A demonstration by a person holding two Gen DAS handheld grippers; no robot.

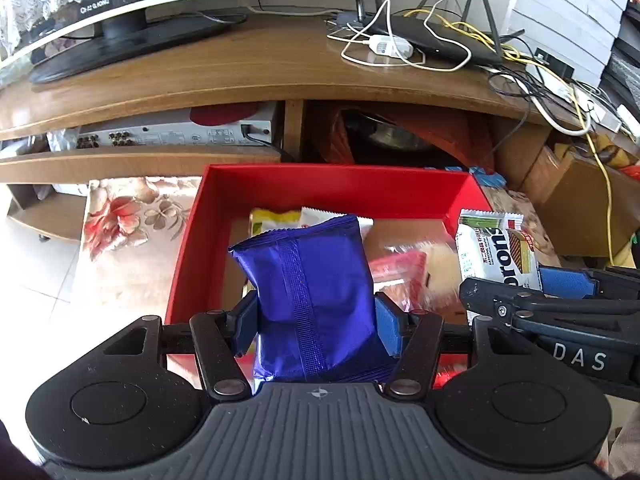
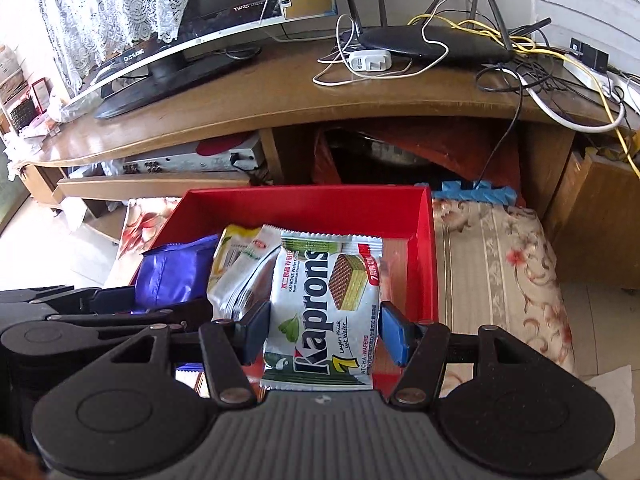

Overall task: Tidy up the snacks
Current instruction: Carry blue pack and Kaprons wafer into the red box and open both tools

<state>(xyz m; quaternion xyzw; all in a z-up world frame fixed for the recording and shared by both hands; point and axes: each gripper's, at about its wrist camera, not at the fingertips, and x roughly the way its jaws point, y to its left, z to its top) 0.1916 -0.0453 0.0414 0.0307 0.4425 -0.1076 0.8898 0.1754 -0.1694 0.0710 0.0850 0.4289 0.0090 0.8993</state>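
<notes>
Over the red box [image 1: 188, 248], on the flowered cloth [image 2: 500, 248] before the wooden TV stand [image 1: 260, 76], both hand-held grippers hang side by side, tilted downward. Clamped between the left gripper [image 1: 316, 320]'s blue pads is a blue foil packet [image 1: 312, 280], upright, its lower half between the fingers and its crimped top rising above the box's open middle. Just beside it, the right gripper [image 2: 326, 332] squeezes a white and green Kaprons wafer pack [image 2: 324, 312] by its long edges, the pack pointing forward over the right part of the box. Down inside lie a yellow-and-white snack bag [image 2: 240, 264] near the far wall and, from the left view, a clear wrapped reddish snack [image 1: 404, 268], somewhat blurred. On the stand sit a television [image 2: 224, 8] and a black router [image 2: 432, 42] among tangled cables.
</notes>
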